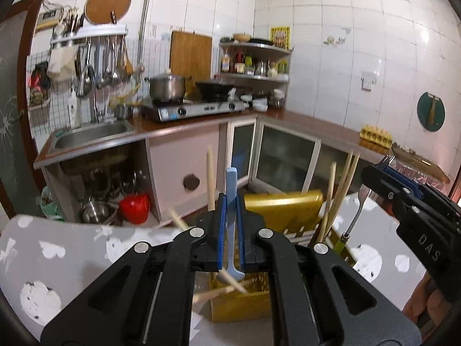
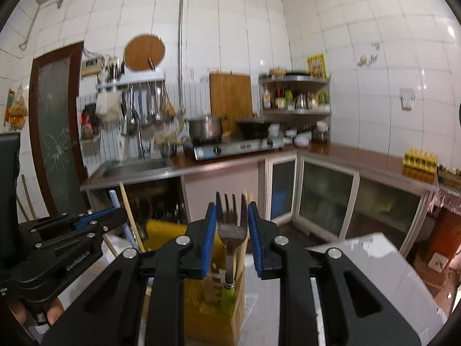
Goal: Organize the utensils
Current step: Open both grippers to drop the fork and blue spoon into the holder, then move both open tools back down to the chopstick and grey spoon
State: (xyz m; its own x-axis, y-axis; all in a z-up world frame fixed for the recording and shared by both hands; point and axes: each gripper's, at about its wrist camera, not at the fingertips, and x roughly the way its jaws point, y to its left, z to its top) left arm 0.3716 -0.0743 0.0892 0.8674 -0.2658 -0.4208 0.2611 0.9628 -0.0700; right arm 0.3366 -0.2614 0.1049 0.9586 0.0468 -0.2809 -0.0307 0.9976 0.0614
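My left gripper (image 1: 230,199) is clamped on a pale blue spoon (image 1: 231,190), its handle standing up toward twelve o'clock and its bowl hanging low over the yellow box (image 1: 283,206) on the patterned surface (image 1: 57,250). My right gripper (image 2: 232,216) frames a fork (image 2: 232,230) with a green handle (image 2: 227,297), tines up. Whether the pads press on the fork's head I cannot tell; a sliver of gap shows on each side. Wooden chopsticks (image 1: 340,184) already lean in the box at two o'clock of the spoon. To do this step well, I judge each utensil should stay upright and descend straight into a free slot, clear of the chopsticks, the grippers kept apart, and be released only once its lower end is seated.
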